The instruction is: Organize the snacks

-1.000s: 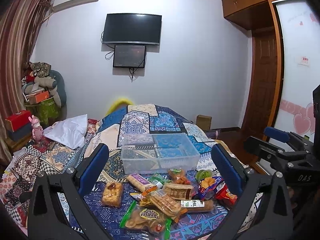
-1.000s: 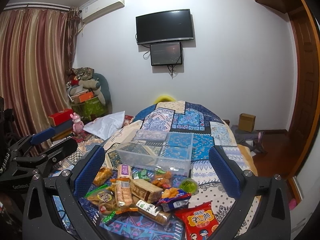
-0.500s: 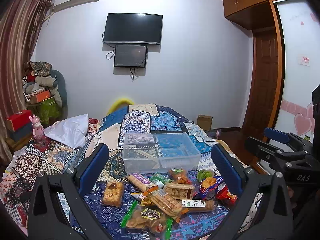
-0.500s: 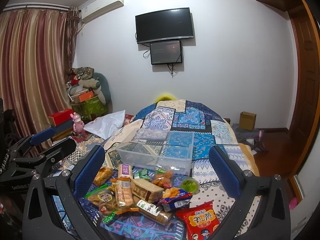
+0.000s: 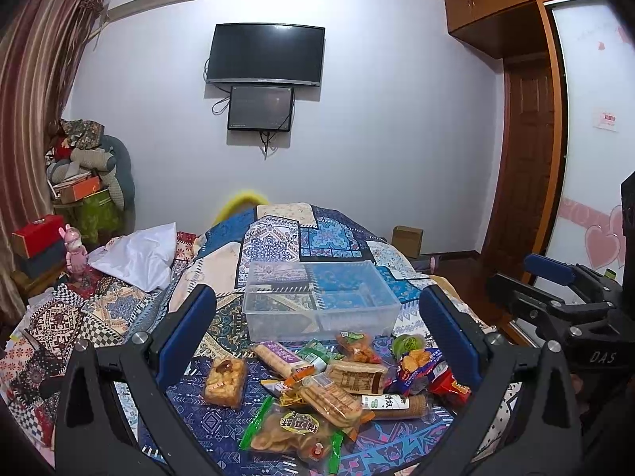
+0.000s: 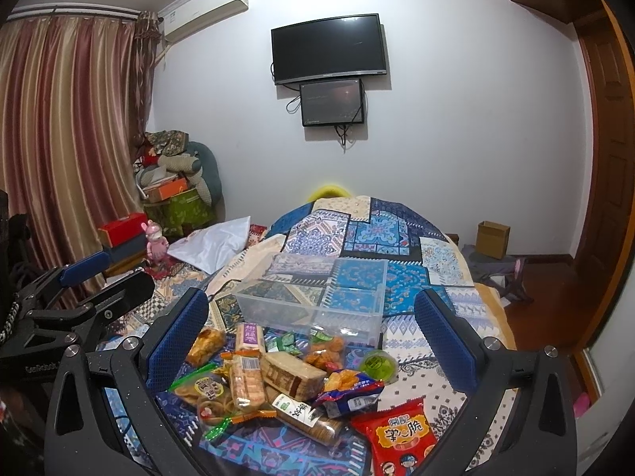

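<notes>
Patchwork cloth in blue, beige and dark tones covers the bed (image 5: 278,238), which is the largest thing in both views and carries everything for the task. On it, a little behind the snacks, stands a clear plastic bin (image 5: 321,301) with low walls; through the walls I can see only the quilt pattern, so it seems to have nothing inside yet. Just in front of the bin lies the pile of snacks, loose and partly one over another. The biggest is a red chip bag (image 6: 401,434) at the near right edge of the pile. Next to it are a blue snack packet (image 6: 349,392), a clear bag of round crackers with green ends (image 5: 289,430), a long pack of biscuits (image 6: 246,380), and a brown wafer block (image 6: 291,375). Apart on the left lies a square nut cake in clear wrap (image 5: 224,380), and the smallest thing is a green jelly cup (image 6: 377,365) near the bin's corner. The left gripper (image 5: 317,331) hovers above the pile with its blue fingers wide apart and nothing between them; the right gripper (image 6: 311,327) is the same, spread wide and holding nothing. As I judge it, the organizing has not really begun: no snack is in the bin, and the whole pile is left to be picked up and placed.
</notes>
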### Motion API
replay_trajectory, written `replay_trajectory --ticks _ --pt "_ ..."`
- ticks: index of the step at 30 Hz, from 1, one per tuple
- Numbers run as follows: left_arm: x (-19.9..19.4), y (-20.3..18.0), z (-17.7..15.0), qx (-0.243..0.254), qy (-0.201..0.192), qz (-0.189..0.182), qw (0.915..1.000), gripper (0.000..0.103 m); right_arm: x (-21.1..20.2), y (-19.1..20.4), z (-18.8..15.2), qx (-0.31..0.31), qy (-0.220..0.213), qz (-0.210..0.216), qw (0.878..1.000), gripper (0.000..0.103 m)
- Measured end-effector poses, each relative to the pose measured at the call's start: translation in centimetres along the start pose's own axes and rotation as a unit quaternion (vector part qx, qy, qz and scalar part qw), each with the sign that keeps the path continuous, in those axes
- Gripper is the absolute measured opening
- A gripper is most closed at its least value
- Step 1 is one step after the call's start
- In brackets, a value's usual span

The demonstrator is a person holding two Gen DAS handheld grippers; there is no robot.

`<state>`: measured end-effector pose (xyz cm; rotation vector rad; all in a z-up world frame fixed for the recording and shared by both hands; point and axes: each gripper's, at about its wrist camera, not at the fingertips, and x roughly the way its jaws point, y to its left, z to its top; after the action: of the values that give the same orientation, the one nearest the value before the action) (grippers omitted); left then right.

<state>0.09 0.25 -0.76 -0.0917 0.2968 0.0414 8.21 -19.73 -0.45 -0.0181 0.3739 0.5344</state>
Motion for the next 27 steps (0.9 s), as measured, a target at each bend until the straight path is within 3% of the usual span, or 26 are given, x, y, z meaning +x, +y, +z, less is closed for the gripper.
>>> replay_trajectory --ticks 9,13,16,19,27 --pt "0.7 -0.2 -0.3 0.002 0.018 -0.009 0.9998 0.103 0.2 -0.6 -0.1 0.003 0.004 -0.005 1.0 0.103" --pt "1.7 -0.2 -1.0 0.005 0.047 -0.016 0.9988 0.103 0.3 -2.0 -0.5 0.001 0.018 -0.02 1.0 0.103" --pt "3.1 -0.1 -2.3 0.007 0.084 -0.017 0.9963 0.102 0.6 -3.7 -1.4 0.0 0.042 -0.032 0.999 0.103" --pt "4.3 0.1 -3.7 0.008 0.118 -0.02 0.9927 0.092 1.1 -5.3 -2.5 0.01 0.075 -0.029 0.997 0.103" --pt "7.5 0.8 -8.0 -0.007 0.209 -0.012 0.9777 0.092 2.7 -8.0 -6.8 0.027 0.17 -0.023 0.985 0.103"
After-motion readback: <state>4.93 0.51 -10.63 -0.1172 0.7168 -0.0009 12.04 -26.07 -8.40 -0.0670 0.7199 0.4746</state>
